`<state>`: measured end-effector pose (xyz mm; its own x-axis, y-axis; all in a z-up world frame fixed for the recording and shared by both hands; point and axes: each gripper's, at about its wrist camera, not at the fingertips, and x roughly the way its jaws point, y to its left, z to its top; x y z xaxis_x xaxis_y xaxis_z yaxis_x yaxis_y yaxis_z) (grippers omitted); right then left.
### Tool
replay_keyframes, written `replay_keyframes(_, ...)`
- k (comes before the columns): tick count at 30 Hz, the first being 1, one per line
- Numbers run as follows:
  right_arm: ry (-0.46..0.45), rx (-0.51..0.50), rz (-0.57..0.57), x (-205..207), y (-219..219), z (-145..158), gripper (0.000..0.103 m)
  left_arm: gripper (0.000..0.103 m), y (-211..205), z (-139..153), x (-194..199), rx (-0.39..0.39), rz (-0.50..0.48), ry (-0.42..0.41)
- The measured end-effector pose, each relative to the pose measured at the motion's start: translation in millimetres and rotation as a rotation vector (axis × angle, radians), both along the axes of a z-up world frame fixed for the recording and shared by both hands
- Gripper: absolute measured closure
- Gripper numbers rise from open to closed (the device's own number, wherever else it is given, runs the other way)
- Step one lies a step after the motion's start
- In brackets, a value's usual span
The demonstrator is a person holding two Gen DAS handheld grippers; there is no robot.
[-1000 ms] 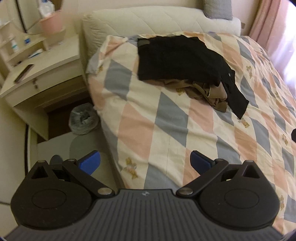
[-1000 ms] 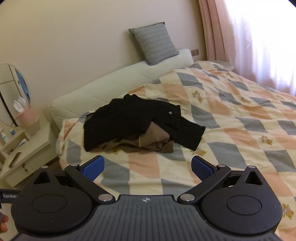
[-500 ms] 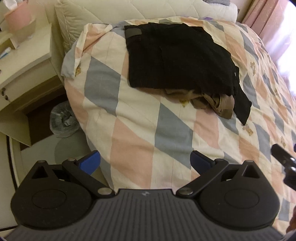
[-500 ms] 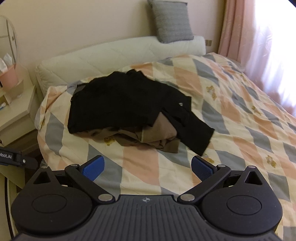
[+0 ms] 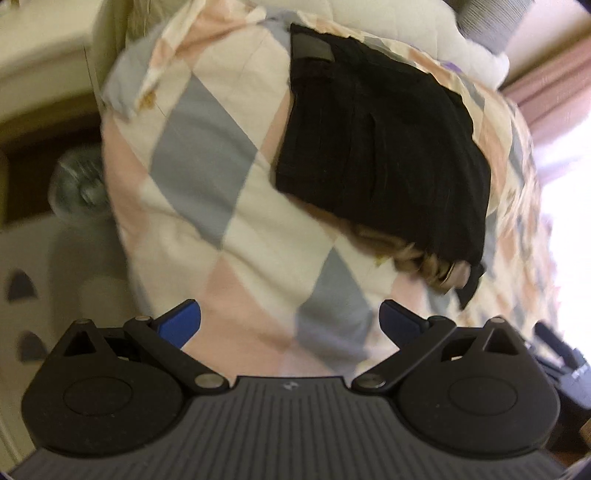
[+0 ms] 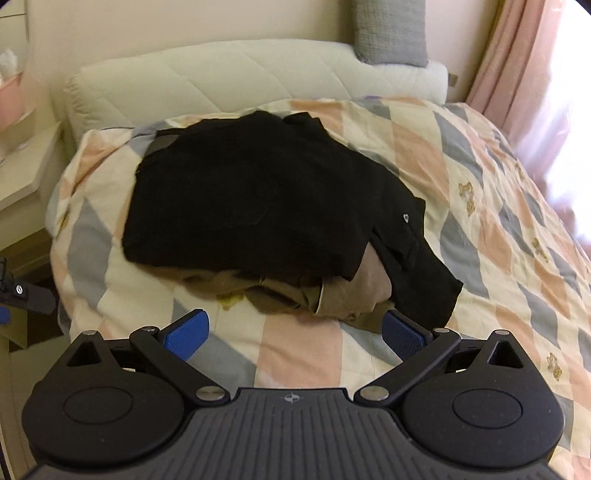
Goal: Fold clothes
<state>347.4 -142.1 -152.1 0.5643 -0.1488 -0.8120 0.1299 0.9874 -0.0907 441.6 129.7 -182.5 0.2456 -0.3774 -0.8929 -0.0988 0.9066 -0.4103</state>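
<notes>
A flat black garment (image 6: 258, 206) lies on top of a crumpled tan-brown garment (image 6: 332, 291), both resting on the bed's diamond-patterned quilt in peach, grey and cream (image 6: 480, 229), near the cream quilted headboard (image 6: 240, 74). A grey cushion (image 6: 391, 29) leans above the headboard, and a pink curtain (image 6: 509, 55) hangs at the right.

Right gripper (image 6: 295, 332): jaws spread wide, blue pads holding nothing. The pile lies directly ahead; the tan-brown garment's near edge sits just beyond and between the pads, and the black garment's hanging sleeve ends just beyond the right-hand pad. No contact is visible.

Left gripper (image 5: 290, 319): jaws likewise wide apart and empty, above the quilt at the bed's near corner. In this blurred view the black garment (image 5: 380, 140) lies ahead and to the right, with the tan-brown garment (image 5: 417, 254) showing beneath its near edge, apart from the pads. Part of the right gripper's body shows at the lower right edge.

Compared with half a second earlier, both views show the pile larger and nearer the pads: each gripper has advanced toward the clothes. The left view has swung so the bedside table has nearly left the frame. The garments themselves have not changed position.
</notes>
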Motion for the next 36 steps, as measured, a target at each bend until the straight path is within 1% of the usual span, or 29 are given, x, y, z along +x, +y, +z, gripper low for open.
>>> replay_keyframes(2,0.005,-0.01,-0.003,11,-3,-1,0.004,0.004,-2,-14,13,-0.054,0.038,0.035)
replay_keyframes(5,0.015,-0.04,0.004,24,-5,-4,0.008,0.007,-7,-38,31,-0.115,0.089,0.091)
replay_keyframes(8,0.022,-0.063,0.05,36,-1,-11,0.012,0.007,-11,-55,47,-0.146,0.124,0.12)
replay_keyframes(10,0.022,-0.083,0.108,43,6,-19,0.017,0.007,-11,-64,57,-0.155,0.143,0.137)
replay_keyframes(11,0.02,-0.097,0.144,46,12,-23,0.018,0.007,-10,-68,61,-0.16,0.157,0.147)
replay_keyframes(13,-0.01,-0.151,0.256,50,27,-34,0.019,0.007,-4,-74,68,-0.151,0.178,0.159)
replay_keyframes(17,-0.085,-0.33,0.536,51,67,-62,0.024,0.007,11,-81,80,-0.102,0.182,0.161)
replay_keyframes(20,-0.14,-0.444,0.72,51,94,-85,0.024,0.007,26,-84,83,-0.091,0.199,0.164)
replay_keyframes(23,-0.172,-0.542,0.853,57,115,-110,0.024,0.007,41,-89,83,-0.092,0.231,0.175)
replay_keyframes(26,-0.175,-0.682,0.941,68,133,-140,0.024,0.007,49,-91,83,-0.094,0.245,0.187)
replay_keyframes(27,-0.176,-0.743,0.971,71,138,-152,0.029,0.007,50,-92,83,-0.095,0.247,0.189)
replay_keyframes(28,-0.175,-0.754,0.982,75,140,-156,0.035,0.007,51,-92,83,-0.098,0.249,0.189)
replay_keyframes(29,-0.173,-0.733,0.98,79,140,-154,0.05,0.007,51,-92,86,-0.104,0.25,0.188)
replay_keyframes(31,-0.169,-0.691,0.975,88,140,-150,0.067,0.007,54,-87,91,-0.139,0.254,0.186)
replay_keyframes(32,-0.167,-0.638,0.95,93,138,-142,0.075,0.007,56,-85,94,-0.158,0.256,0.185)
replay_keyframes(33,-0.168,-0.559,0.908,97,134,-130,0.084,0.007,56,-81,96,-0.182,0.253,0.181)
replay_keyframes(35,-0.186,-0.382,0.802,104,117,-102,0.094,0.007,52,-71,107,-0.233,0.24,0.161)
replay_keyframes(36,-0.195,-0.292,0.746,107,108,-87,0.095,0.006,50,-66,112,-0.249,0.229,0.15)
